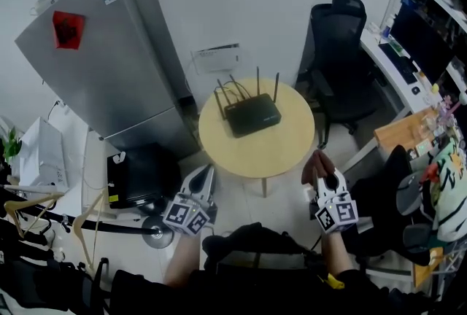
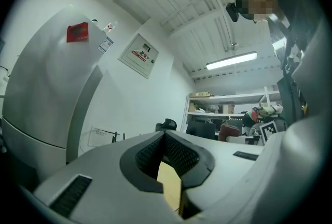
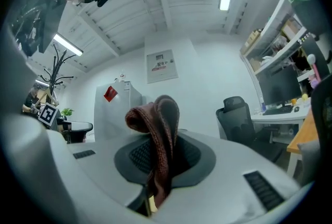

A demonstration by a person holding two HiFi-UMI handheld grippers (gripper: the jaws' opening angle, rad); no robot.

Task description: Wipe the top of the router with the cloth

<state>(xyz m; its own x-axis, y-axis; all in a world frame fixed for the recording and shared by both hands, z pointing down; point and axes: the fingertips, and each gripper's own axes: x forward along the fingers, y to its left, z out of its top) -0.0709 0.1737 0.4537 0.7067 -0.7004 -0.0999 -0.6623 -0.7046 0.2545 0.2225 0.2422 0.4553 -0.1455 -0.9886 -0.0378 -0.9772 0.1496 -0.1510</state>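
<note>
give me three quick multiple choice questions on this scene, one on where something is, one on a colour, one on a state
1. Where is the router?
A. on the round table
B. on top of the fridge
C. on the office chair

2. What colour is the cloth?
A. white
B. reddish brown
C. blue

3. What state is the right claw in?
A. open and empty
B. shut on the cloth
C. shut on a router antenna

Answers:
1. A: the black router sits on the round table, toward its far side.
2. B: the cloth shows reddish brown in the right gripper view.
3. B: the right claw is clamped on the cloth, which sticks up folded from between its jaws.
</note>
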